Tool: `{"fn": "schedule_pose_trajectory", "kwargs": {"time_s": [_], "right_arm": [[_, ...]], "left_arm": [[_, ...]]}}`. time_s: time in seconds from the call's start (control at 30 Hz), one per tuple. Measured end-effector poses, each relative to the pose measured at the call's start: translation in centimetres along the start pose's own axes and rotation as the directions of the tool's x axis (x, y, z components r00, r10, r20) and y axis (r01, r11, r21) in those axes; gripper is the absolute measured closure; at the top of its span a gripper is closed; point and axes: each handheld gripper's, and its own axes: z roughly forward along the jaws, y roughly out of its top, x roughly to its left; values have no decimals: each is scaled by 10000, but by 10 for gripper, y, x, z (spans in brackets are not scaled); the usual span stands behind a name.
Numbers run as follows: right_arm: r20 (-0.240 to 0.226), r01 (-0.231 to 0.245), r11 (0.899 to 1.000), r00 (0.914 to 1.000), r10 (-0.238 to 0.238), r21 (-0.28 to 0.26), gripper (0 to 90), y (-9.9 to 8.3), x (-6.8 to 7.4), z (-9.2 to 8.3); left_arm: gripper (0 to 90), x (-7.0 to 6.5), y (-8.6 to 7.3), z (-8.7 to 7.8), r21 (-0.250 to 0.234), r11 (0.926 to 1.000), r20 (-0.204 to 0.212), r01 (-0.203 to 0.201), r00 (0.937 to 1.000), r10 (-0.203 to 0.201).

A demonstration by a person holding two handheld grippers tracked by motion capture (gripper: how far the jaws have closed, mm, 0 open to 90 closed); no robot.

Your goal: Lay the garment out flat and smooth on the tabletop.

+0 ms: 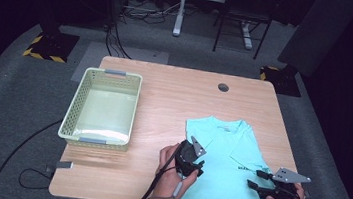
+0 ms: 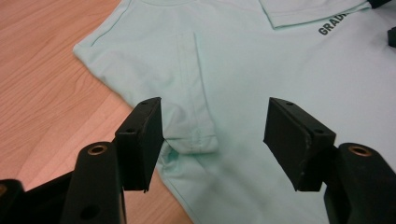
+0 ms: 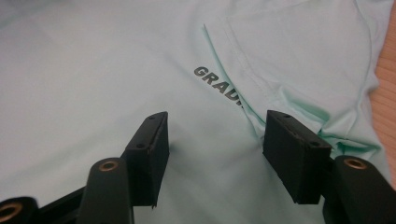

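Note:
A mint-green T-shirt [image 1: 230, 158] lies on the wooden table [image 1: 170, 96], partly folded, with both sleeves turned in. My left gripper [image 1: 194, 152] hovers over the shirt's left edge. In the left gripper view this gripper [image 2: 215, 135] is open above the shirt [image 2: 243, 70], and the end of a folded sleeve [image 2: 194, 137] lies below the gap near the left jaw. My right gripper [image 1: 256, 180] is over the shirt's right part. In the right gripper view it [image 3: 215, 144] is open just above the cloth [image 3: 93, 70], close to the dark printed lettering [image 3: 217, 84].
A pale green plastic basket [image 1: 76, 103] stands on the left part of the table, with nothing in it. A round cable hole [image 1: 223, 87] sits near the far edge. Beyond the table are chair and desk legs; a cable trails on the floor at left.

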Motion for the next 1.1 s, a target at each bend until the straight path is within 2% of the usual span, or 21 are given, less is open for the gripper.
{"fn": "schedule_pose_trajectory", "kwargs": {"time_s": [0.1, 0.23, 0.43, 0.53, 0.63, 0.73, 0.83, 1.1], "right_arm": [[81, 35, 10000, 10000, -35, 22, 412, 0, 1, 0], [81, 6, 10000, 10000, -6, 16, 415, 0, 1, 0], [97, 4, 10000, 10000, -4, 15, 415, 0, 1, 0], [81, 1, 10000, 10000, -1, 13, 415, 0, 1, 0], [21, -79, 10000, 10000, 79, -8, 415, 0, 0, 0], [-81, -212, 9998, 9997, 211, -30, 417, 0, -2, 0], [-49, -194, 9998, 9998, 194, -23, 419, 0, -1, 0], [70, -39, 10000, 10000, 39, 0, 419, 0, 1, 0]], "left_arm": [[401, 3, 5, 5, 105, 9999, 136, 36, 9999, -38], [396, 4, 12, 10, -68, 10000, 50, 25, 10000, -25], [387, 6, 26, 20, -139, 9996, 114, -227, 9997, 228], [387, 8, 34, 25, -160, 9997, 258, -206, 9994, 210], [387, 9, 41, 31, -253, 9984, 423, -506, 9978, 517], [389, 8, 45, 34, -179, 9991, 717, -381, 9967, 393], [394, 8, 46, 41, 3, 9981, 480, -612, 9970, 611], [391, 11, 47, 59, 342, 9980, 326, -528, 9981, 517]]}}
